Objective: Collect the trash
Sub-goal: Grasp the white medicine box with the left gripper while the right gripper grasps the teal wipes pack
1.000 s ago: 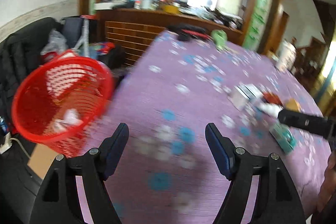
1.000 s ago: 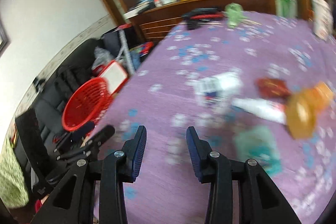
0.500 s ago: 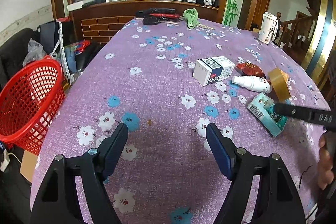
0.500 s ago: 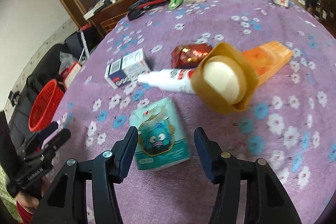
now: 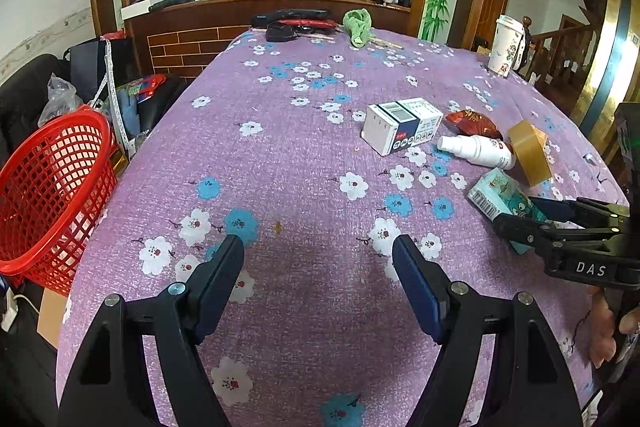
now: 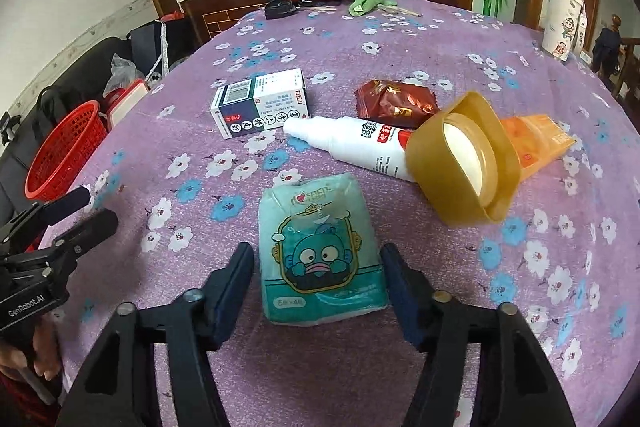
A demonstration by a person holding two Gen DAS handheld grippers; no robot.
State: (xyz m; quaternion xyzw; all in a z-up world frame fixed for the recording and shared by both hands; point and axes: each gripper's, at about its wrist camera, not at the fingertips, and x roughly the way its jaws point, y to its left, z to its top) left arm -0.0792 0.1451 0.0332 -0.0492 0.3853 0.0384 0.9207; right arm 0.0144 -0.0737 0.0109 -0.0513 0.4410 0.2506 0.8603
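Note:
A teal tissue pack (image 6: 320, 251) lies on the purple flowered tablecloth (image 6: 400, 39). My right gripper (image 6: 318, 261) is open with a finger on each side of the pack, not squeezing it; it also shows in the left wrist view (image 5: 532, 213). Behind the pack lie a white spray bottle (image 6: 352, 143), a tan tape roll (image 6: 464, 159), a red snack wrapper (image 6: 396, 99), an orange packet (image 6: 536, 139) and a white and blue box (image 6: 260, 103). My left gripper (image 5: 318, 255) is open and empty over bare cloth. A red mesh basket (image 5: 52, 187) stands off the table's left edge.
A green cloth (image 5: 358, 21), black and red items (image 5: 296, 23) and a paper cup (image 5: 508, 45) sit at the table's far end. A wooden counter (image 5: 256, 7) stands behind. Bags and clutter (image 5: 120, 87) lie on the floor near the basket.
My right gripper has moved forward and down until its fingers straddle the tissue pack. My left gripper swung from the basket toward the table, then held still.

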